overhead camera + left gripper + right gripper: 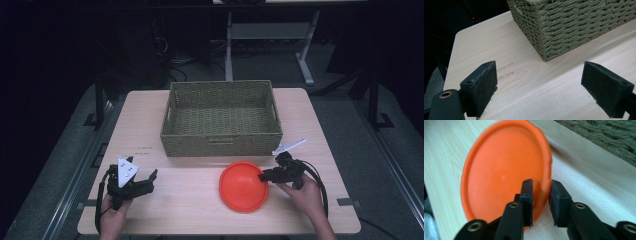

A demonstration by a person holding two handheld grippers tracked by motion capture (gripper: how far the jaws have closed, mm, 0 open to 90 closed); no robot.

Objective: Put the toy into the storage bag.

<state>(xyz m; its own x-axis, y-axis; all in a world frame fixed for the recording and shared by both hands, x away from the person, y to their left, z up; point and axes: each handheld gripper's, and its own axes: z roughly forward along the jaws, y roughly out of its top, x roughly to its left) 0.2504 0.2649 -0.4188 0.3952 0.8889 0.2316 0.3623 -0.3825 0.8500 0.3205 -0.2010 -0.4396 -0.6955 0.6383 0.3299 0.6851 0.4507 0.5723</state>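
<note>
Right tool (262,176) clamped on the plate (243,186) rim

The orange plate lies on the surface (190,200) just before the basket (221,118) — one jaw inside the rim, one outside; the left tool (152,176) rests well apart, jaws wide open.

Dim, dark surroundings — evenly lit table (200,200), soft close-up blur

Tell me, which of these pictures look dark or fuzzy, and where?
High view: the table is lit, the room behind is nearly black. Left gripper view: sharp on the basket, with a soft shadow at its foot. Right gripper view: the orange plate and the right gripper look soft, the basket behind blurred.
</note>
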